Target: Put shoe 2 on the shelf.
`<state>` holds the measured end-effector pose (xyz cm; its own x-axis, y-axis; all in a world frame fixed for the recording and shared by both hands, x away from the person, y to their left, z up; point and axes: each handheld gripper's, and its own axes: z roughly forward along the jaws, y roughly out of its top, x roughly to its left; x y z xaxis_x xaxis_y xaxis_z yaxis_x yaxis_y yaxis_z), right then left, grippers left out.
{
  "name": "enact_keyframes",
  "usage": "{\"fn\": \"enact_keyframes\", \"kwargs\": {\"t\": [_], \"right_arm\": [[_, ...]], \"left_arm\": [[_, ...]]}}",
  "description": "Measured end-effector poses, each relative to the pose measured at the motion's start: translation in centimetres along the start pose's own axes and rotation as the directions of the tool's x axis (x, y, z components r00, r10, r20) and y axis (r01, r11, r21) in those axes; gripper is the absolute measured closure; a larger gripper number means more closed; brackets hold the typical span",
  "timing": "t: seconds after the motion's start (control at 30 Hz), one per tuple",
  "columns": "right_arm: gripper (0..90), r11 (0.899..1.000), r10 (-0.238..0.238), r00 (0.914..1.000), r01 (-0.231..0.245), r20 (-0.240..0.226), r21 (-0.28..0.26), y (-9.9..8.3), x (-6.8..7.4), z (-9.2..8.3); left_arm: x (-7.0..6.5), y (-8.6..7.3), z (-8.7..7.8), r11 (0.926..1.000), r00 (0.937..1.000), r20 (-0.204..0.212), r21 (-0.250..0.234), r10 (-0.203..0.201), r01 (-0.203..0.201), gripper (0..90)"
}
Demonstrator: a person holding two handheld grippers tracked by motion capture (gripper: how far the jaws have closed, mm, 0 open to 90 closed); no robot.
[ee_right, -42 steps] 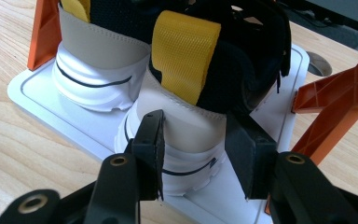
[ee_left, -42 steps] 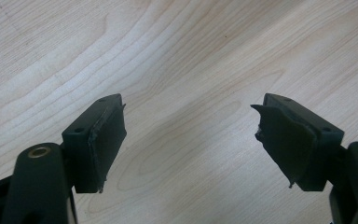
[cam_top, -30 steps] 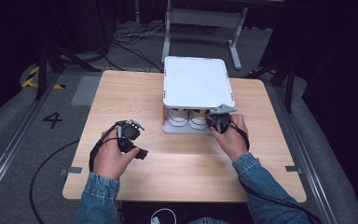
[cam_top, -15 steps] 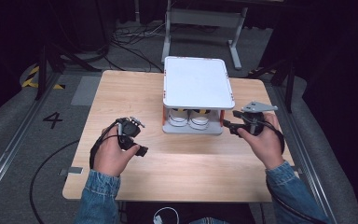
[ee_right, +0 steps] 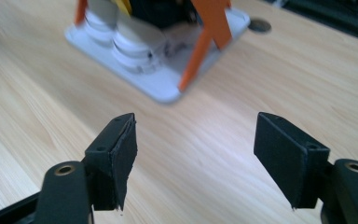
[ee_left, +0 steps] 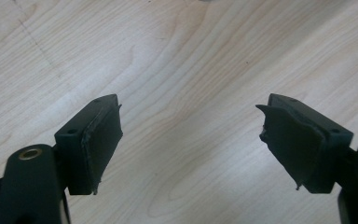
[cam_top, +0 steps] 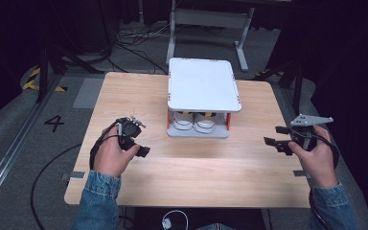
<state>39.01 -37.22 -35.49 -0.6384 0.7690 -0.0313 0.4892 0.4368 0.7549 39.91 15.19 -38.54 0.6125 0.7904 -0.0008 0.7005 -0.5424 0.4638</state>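
Shoes (cam_top: 194, 121), a white pair, sit on the lower level of a small white rack (cam_top: 204, 85) at centre frame on the tabletop (cam_top: 196, 167). Right tongs (cam_top: 278, 139) have drawn back to lower right, open and empty; left tongs (cam_top: 141, 148) open at lower left.

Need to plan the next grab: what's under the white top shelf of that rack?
Under the white top shelf, a pair of white shoes sits on the lower tray; just their toes show, the shelf covers the rest.
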Motion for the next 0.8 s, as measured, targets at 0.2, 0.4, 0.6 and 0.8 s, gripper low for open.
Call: {"fn": "enact_keyframes", "kwargs": {"t": [0.2, 0.4, 0.6, 0.8], "right_arm": [[29.7, 0.998, 0.058, 0.9983, -0.058, 0.003, 0.02, -3.3, -2.3, 0.3], [26.2, 0.995, 0.094, 0.9955, -0.094, -0.005, 0.015, -6.5, -4.3, 2.0], [23.6, 0.997, 0.068, 0.9975, -0.068, -0.017, 0.029, -9.3, -4.9, 5.2], [22.4, 0.995, 0.096, 0.9949, -0.096, -0.033, -0.003, -10.4, -5.1, 6.7]], "left_arm": [[0.9, -0.7, 1.0, 0.9999, 0.9995, -0.029, 0.01, -0.013, 0.013, 18.0], [1.9, -1.6, 2.0, 0.9969, 0.9966, -0.026, -0.005, -0.079, 0.079, 17.9], [2.8, -2.2, 2.8, 0.9956, 0.9945, -0.048, -0.02, -0.093, 0.092, 17.8], [3.3, -2.8, 3.5, 0.9939, 0.9962, -0.056, -0.091, -0.067, 0.062, 17.9]]}}
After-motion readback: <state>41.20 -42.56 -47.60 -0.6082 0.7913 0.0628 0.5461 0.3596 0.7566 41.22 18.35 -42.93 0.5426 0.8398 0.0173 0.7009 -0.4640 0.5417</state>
